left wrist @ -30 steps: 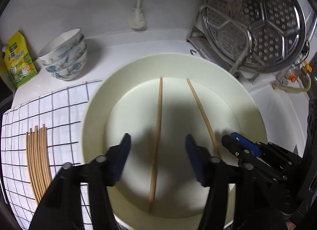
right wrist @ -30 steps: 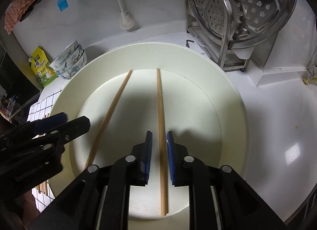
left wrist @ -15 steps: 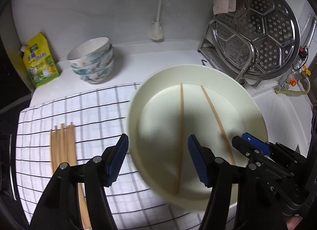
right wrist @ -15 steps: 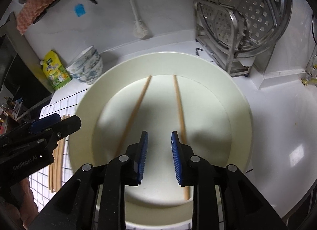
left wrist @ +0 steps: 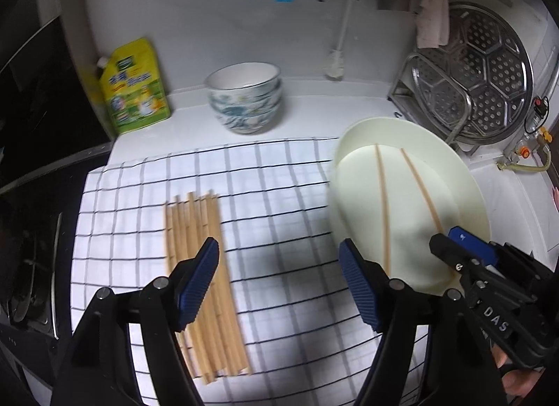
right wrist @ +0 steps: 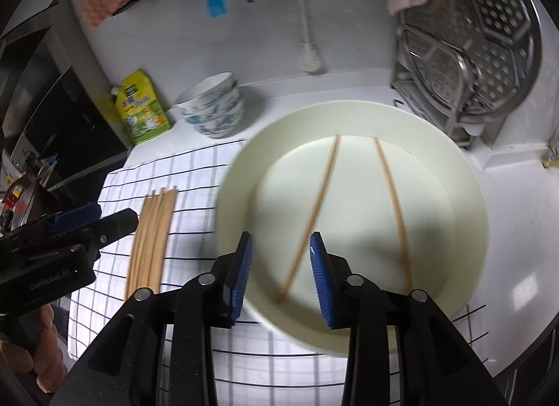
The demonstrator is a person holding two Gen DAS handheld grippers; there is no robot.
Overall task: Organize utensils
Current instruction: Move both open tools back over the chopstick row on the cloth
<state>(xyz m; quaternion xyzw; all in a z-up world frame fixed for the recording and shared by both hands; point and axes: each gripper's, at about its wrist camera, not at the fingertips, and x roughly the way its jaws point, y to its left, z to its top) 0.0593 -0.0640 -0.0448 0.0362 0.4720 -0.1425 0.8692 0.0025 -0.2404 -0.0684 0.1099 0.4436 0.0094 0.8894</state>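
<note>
chopsticks: two loose ones lie in the cream plate (right wrist: pixel 468 196). the left chopstick (right wrist: pixel 311 217) runs lengthwise away between the right gripper (right wrist: pixel 281 273) jaws, which are apart and empty (so right's nearer). left gripper (left wrist: pixel 279 283), jaws wide and empty, hovers over the checked cloth (left wrist: pixel 279 175) beside the bundle (left wrist: pixel 199 266). gripper bodies read "das" and "genrobot.ai".

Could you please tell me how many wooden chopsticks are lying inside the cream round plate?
2: one wooden chopstick left of centre in the cream round plate, the other to its right; none appear hidden.
</note>
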